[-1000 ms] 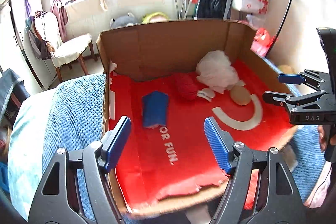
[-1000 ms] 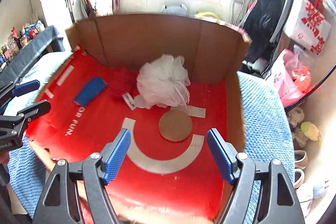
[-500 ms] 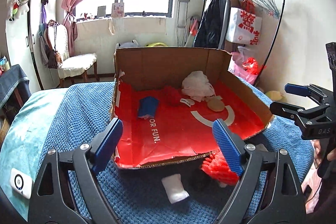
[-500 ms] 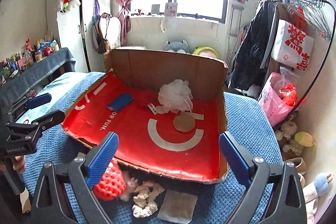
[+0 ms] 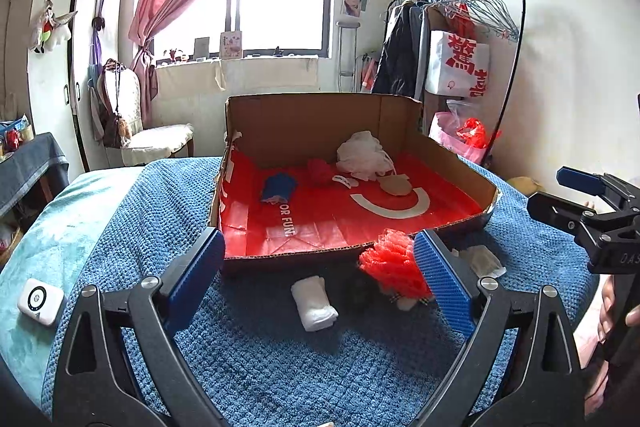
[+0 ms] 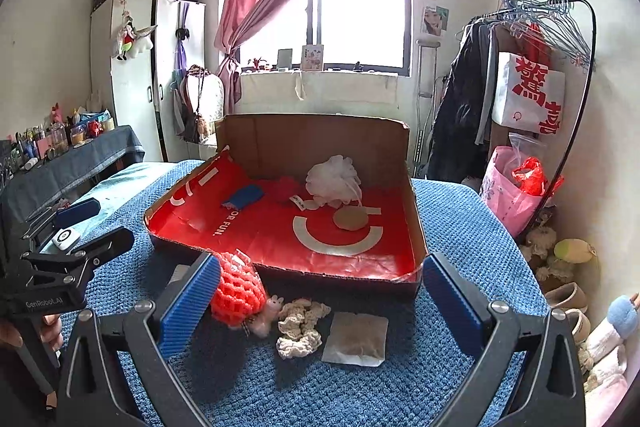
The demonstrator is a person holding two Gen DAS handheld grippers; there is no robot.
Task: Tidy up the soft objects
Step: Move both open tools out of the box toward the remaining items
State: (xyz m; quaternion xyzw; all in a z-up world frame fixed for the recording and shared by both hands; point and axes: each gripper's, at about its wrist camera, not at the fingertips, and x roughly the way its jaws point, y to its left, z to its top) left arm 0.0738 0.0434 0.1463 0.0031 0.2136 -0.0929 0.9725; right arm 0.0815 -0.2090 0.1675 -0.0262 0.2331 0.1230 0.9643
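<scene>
A cardboard box (image 5: 304,115) with a red lining lies on the bed. It holds a blue roll (image 5: 278,187), a red soft item (image 5: 320,169), a white mesh pouf (image 5: 362,155) and a tan round pad (image 5: 394,185). In front of the box, on the blanket, lie a red knitted net (image 6: 238,289), a cream crochet piece (image 6: 300,327), a pale sachet (image 6: 356,337) and a white rolled cloth (image 5: 314,303). My left gripper (image 5: 316,247) and right gripper (image 6: 322,267) hover back from these items. Both sets of jaws are opening, with nothing gripped.
A blue knitted blanket (image 5: 280,367) covers the bed. A small white device (image 5: 40,301) lies on the teal cover at the left. A clothes rack (image 6: 520,67) and plush toys (image 6: 572,251) stand at the right, a chair (image 5: 156,143) behind.
Both grippers have drawn back from over the box and spread their jaws wider. The loose items on the blanket in front of the box have come into view.
</scene>
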